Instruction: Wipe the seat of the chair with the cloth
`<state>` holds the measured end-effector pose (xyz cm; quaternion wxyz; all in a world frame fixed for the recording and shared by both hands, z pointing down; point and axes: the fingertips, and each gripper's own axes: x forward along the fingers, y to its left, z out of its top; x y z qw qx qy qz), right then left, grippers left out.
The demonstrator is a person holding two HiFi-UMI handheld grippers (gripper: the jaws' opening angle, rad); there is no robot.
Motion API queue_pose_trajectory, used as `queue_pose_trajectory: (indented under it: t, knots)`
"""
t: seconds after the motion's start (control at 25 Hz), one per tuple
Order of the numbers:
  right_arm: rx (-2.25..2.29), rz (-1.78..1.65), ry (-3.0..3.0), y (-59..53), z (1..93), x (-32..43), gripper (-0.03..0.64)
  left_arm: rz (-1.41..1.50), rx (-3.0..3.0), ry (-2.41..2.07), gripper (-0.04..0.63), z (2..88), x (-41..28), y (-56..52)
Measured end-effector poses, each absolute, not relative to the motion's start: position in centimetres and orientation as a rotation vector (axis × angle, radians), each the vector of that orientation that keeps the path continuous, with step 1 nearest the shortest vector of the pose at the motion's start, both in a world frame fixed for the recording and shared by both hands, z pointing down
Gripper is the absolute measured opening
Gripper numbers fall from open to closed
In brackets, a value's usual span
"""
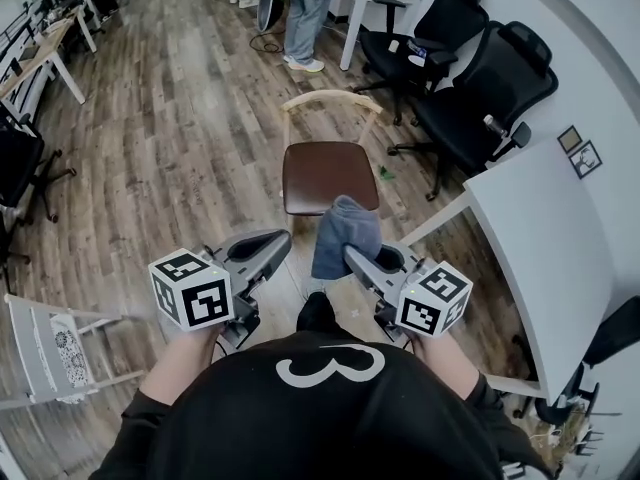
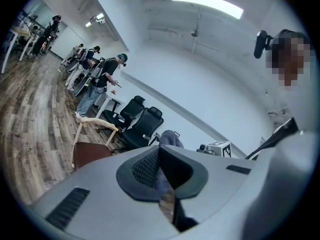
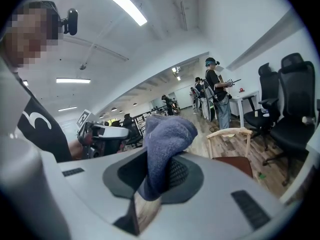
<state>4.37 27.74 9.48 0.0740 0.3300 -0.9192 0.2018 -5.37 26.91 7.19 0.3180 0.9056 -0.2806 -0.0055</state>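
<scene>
The chair stands on the wood floor just ahead of me, with a brown seat and a pale wooden back. My right gripper is shut on a blue-grey cloth, which hangs bunched over the seat's near edge, above the seat. In the right gripper view the cloth bulges out between the jaws, with the chair seat beyond it. My left gripper is held level to the left of the cloth, its jaws together with nothing in them. The left gripper view shows the seat and the cloth.
Black office chairs stand behind and to the right of the chair. A white table runs along the right. A person stands at the far end. A white frame lies at my left, with desks further off.
</scene>
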Motion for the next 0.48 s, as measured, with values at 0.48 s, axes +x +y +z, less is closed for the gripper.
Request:
queue_pose_trajectory:
  t: [0.48]
  knots:
    - [1.032, 0.575, -2.771, 28.08, 8.62, 4.48, 0.069, -0.006, 2.44, -0.712, 0.014, 6.26, -4.67, 27.82]
